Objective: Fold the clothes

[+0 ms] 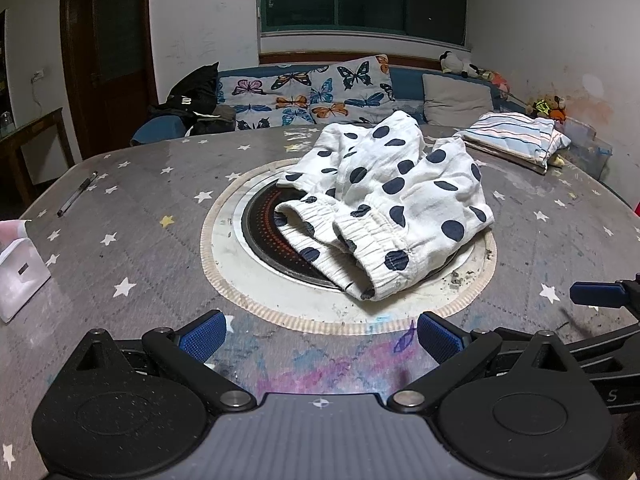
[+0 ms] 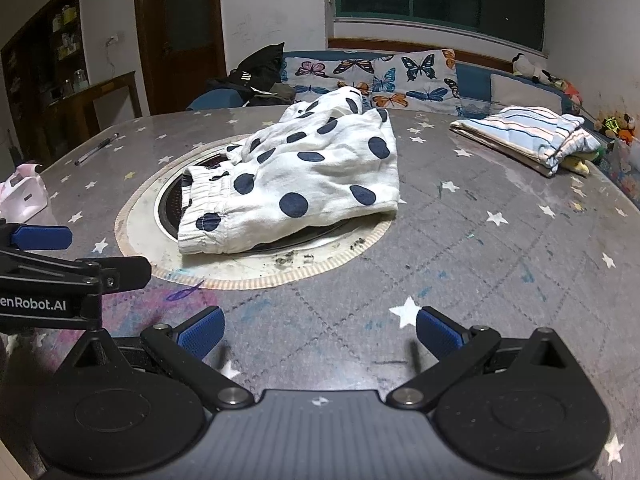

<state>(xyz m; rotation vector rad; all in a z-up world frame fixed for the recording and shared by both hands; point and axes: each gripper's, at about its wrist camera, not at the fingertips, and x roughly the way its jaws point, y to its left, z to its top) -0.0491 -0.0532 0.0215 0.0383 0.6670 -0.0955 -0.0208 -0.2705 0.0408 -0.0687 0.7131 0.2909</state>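
White trousers with dark blue dots (image 1: 392, 196) (image 2: 304, 176) lie crumpled over the round hotplate (image 1: 264, 232) (image 2: 170, 204) in the middle of the grey star-patterned table (image 1: 132, 240) (image 2: 500, 264). Their elastic cuffs point toward me. My left gripper (image 1: 322, 338) is open near the table's front edge, short of the trousers, with nothing between its blue pads. My right gripper (image 2: 320, 332) is open too, nearer the front right, also empty. In the left wrist view a blue pad of the right gripper (image 1: 596, 295) shows at the right edge; the left gripper's pad (image 2: 40, 237) shows at the left of the right wrist view.
A folded striped cloth (image 1: 516, 140) (image 2: 528, 140) lies at the table's far right. A pen (image 1: 76, 194) (image 2: 96, 149) rests at the far left, a white box (image 1: 20, 280) (image 2: 22, 196) at the left edge. Behind the table runs a sofa with butterfly cushions (image 1: 312, 92) (image 2: 400, 76).
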